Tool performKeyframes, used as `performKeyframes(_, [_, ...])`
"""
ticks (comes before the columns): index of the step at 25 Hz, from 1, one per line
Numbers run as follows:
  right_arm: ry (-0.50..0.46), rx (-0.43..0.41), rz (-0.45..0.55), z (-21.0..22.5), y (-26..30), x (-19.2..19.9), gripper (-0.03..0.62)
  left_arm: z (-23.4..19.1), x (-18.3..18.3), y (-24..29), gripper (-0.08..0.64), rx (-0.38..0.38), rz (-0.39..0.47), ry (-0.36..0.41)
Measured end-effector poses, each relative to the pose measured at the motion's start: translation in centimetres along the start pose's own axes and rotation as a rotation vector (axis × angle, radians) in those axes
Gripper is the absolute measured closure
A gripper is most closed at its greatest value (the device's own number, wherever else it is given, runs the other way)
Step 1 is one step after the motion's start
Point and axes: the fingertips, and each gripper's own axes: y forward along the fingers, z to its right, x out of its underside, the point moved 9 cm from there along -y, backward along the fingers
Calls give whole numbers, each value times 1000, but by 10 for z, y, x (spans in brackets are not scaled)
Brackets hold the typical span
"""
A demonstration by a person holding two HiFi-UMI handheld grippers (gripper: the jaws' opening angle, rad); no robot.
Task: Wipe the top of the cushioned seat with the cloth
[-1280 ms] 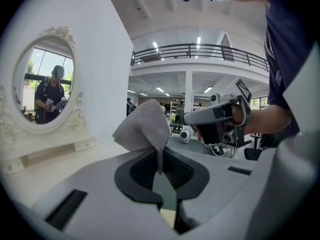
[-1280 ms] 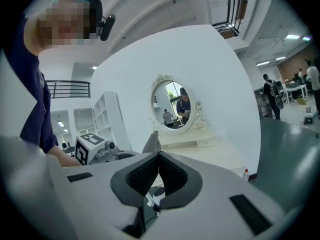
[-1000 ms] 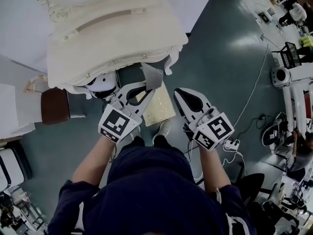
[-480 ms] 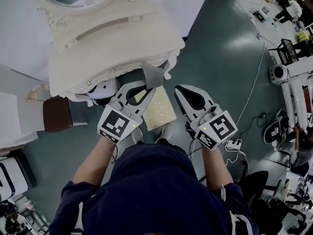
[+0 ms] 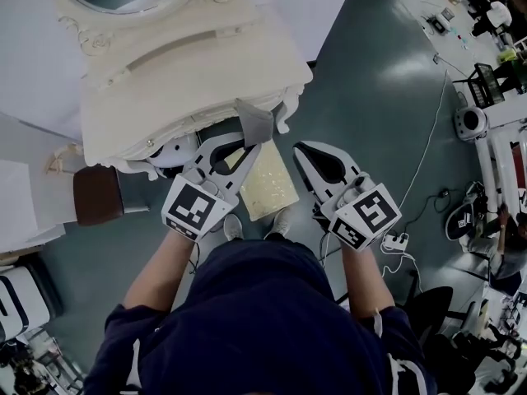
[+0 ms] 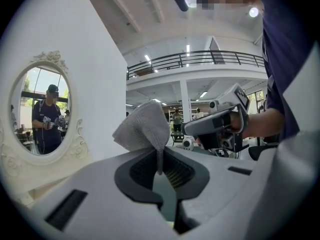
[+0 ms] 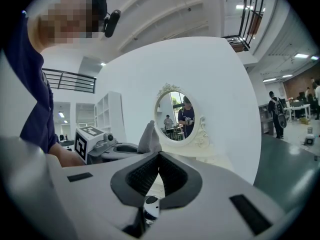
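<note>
The cushioned seat (image 5: 273,189) is a cream patterned square on the floor just in front of the dressing table. My left gripper (image 5: 249,146) hovers over its far left edge, shut on a grey cloth (image 5: 256,124) that sticks up past the fingertips. In the left gripper view the cloth (image 6: 143,127) fans out above the shut left gripper (image 6: 160,159). My right gripper (image 5: 300,151) is held to the right of the seat, shut with nothing in it. The right gripper view shows the right gripper (image 7: 159,156) with its tips together and the cloth (image 7: 149,136) beyond.
A cream dressing table (image 5: 181,64) with an oval mirror (image 7: 177,116) stands right behind the seat. Under it sits a white round object (image 5: 174,144). A brown block (image 5: 97,196) is at the left. Cables and a power strip (image 5: 392,242) lie on the floor to the right.
Both grippers have stayed almost in place. The left one, with the cloth in it, has shifted slightly towards the table.
</note>
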Motion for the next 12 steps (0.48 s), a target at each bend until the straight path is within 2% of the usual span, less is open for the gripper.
performKeyframes(12, [5, -8, -5, 1, 2, 0, 568, 0, 0, 1, 534, -1, -5, -15])
